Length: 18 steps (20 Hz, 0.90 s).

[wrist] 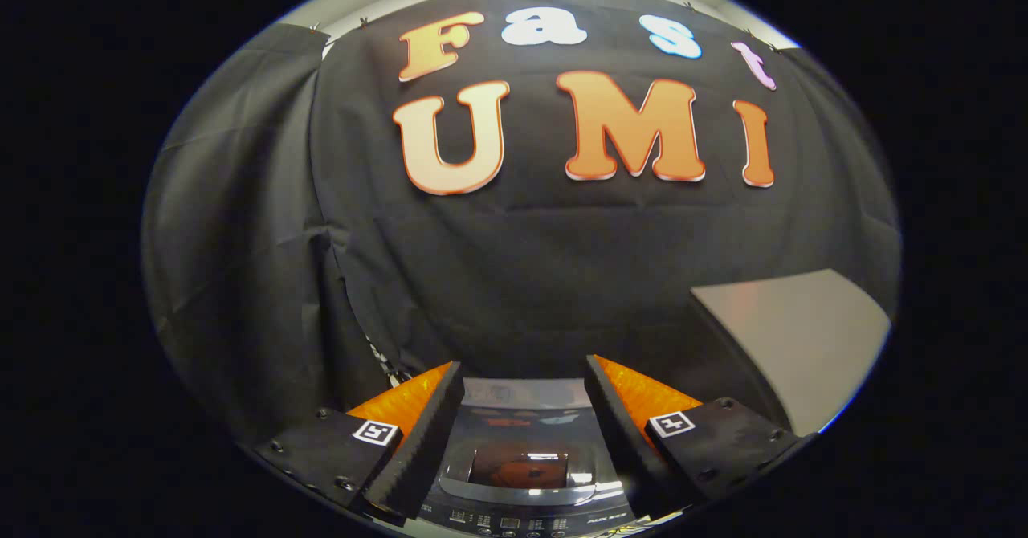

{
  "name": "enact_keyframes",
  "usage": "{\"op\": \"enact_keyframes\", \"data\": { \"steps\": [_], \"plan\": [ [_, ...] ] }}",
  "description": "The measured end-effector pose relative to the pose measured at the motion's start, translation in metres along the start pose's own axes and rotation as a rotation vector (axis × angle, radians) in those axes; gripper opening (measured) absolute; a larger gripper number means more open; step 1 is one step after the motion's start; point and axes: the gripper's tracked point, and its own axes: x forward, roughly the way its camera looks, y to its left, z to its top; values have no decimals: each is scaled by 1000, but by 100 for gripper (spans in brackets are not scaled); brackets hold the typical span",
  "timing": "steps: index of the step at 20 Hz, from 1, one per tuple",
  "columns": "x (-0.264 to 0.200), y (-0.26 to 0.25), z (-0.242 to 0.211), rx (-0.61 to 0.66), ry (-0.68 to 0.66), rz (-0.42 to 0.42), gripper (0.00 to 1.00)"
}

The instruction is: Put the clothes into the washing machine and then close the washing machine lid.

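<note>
Below and between the fingers sits the washing machine [522, 474], close under the gripper [524, 381], its control panel toward the camera and its glossy lid [520, 467] apparently down. Fingers stand apart, gripping nothing. Clothes not spotted. Gripper pitched level, aimed at the booth wall above the machine; grey table [795, 337] off right.

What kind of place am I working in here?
Looks like a staged recording booth, not a real laundry room: black cloth wall hung behind, a small top-loading washing machine with its lid shut seen between the open claw fingers, and a grey table beside it.
</note>
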Motion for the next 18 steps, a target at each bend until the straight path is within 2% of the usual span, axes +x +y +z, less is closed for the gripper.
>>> {"op": "enact_keyframes", "data": {
  "steps": [4, 10, 14, 16, 18],
  "plan": [
    [-54, -19, 62, 45, -92, -5, 98],
    [-105, -78, 77, 109, -120, -71, 98],
    [-152, -113, 101, 6, -158, -158, 98],
    [-175, -114, 118, 37, -182, -150, 98],
    [-193, -129, 133, 1, -204, -172, 98]
  ]
}}
